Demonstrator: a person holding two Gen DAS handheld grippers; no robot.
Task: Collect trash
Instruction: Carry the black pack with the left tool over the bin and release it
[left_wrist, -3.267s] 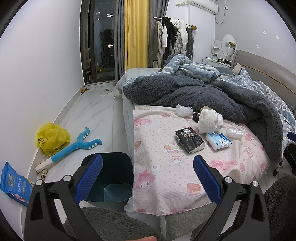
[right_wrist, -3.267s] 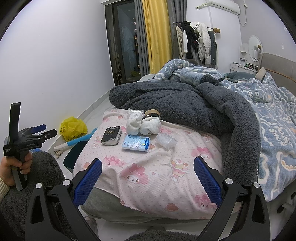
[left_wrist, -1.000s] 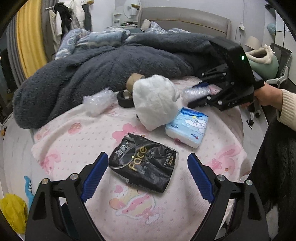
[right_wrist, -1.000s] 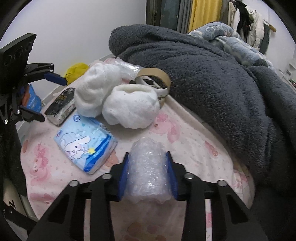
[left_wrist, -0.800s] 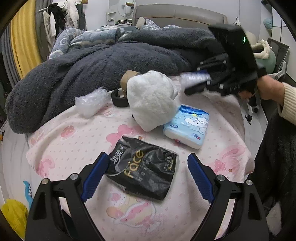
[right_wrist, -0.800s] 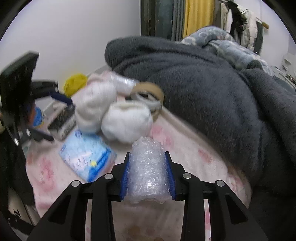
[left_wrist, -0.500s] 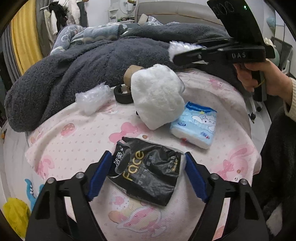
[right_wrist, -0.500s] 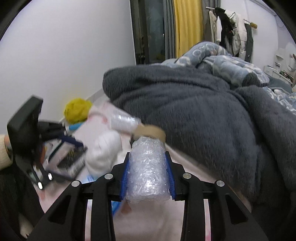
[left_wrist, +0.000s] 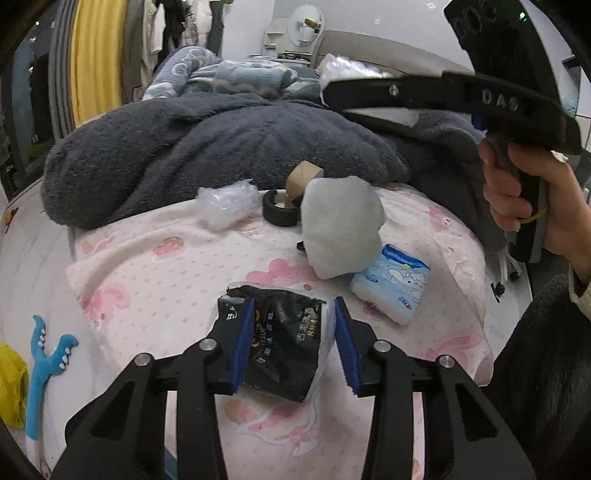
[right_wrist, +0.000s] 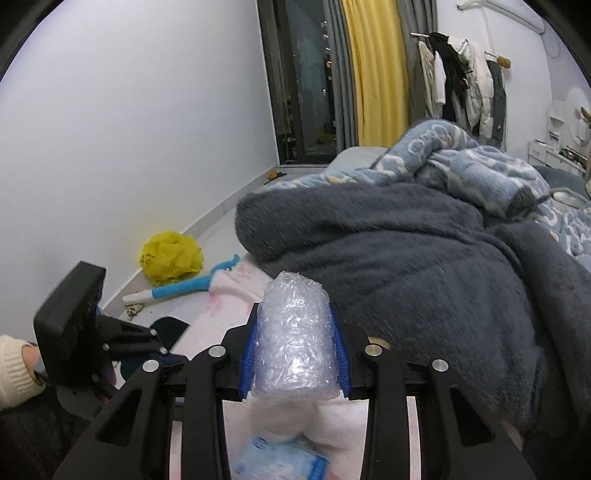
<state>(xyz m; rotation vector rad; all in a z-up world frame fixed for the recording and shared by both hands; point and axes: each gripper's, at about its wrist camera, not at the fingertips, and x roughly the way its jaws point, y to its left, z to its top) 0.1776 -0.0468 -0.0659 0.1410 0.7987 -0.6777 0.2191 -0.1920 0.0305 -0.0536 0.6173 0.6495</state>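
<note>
- Black crinkled tissue packet (left_wrist: 284, 343) lies on the pink printed bed cover (left_wrist: 177, 266), directly between the pads of the left gripper (left_wrist: 291, 343), its long axis running away from the camera along the fingers.
- The jaws of the left gripper have just been closing; the left blue pad presses into the packet's edge and the right pad meets its white torn side, so I judge it gripped, not yet lifted.
- Right gripper (right_wrist: 295, 354) is clenched on a roll of bubble wrap (right_wrist: 295, 339), held up above the bed.
- Another bubble-wrap wad (left_wrist: 227, 205), a blue tissue pack (left_wrist: 391, 291) and tape rolls (left_wrist: 282, 210) stay on the cover, beyond the packet.
- The bin is not clearly in view.
</note>
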